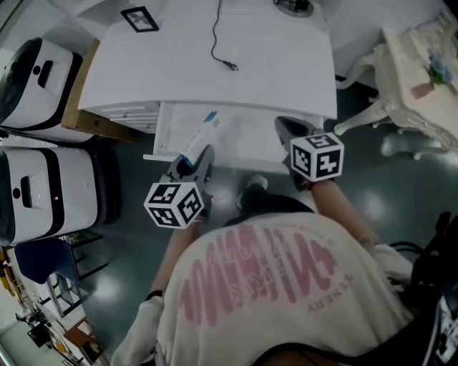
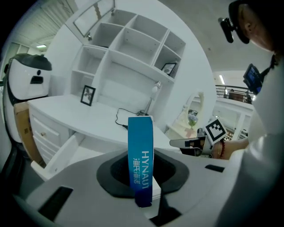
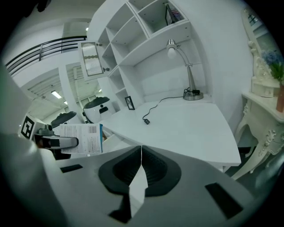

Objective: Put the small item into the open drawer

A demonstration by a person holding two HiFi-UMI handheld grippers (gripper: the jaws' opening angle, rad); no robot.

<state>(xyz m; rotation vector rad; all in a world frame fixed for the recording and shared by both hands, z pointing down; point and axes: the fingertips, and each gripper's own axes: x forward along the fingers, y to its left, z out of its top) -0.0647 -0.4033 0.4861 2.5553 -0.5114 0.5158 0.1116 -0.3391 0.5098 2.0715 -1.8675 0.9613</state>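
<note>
— Starting far left of the drawer (image 1: 250, 139), what shows?

— Two white units (image 1: 50, 189) with dark trim stand on the floor, well left of the drawer, one behind the other.

— And on the table (image 1: 286, 78)?

— A small dark frame (image 1: 139, 18) lies well behind the drawer, toward its left. The drawer itself is pulled out from under the table's front edge, and its white floor is bare.

— Where is the box (image 1: 202, 134)?

— Over the drawer's left part. It is narrow, blue and white, and juts forward from the left claw (image 1: 193, 166). That claw pinches the box near its lower end, a pad on each flat side. I cannot tell whether the far end touches the drawer floor.

— Anything behind the drawer's middle?

— A thin black cable (image 1: 216, 39) runs across the table top, with its plug end lying loose, well behind the drawer.

— The right claw (image 3: 141, 153)?

— It hangs over the drawer's right part. Its jaws are pressed together, with nothing between them.

— And past the drawer's right side?

— A pale carved stand (image 1: 411, 78) on the floor, well apart from the drawer.
</note>
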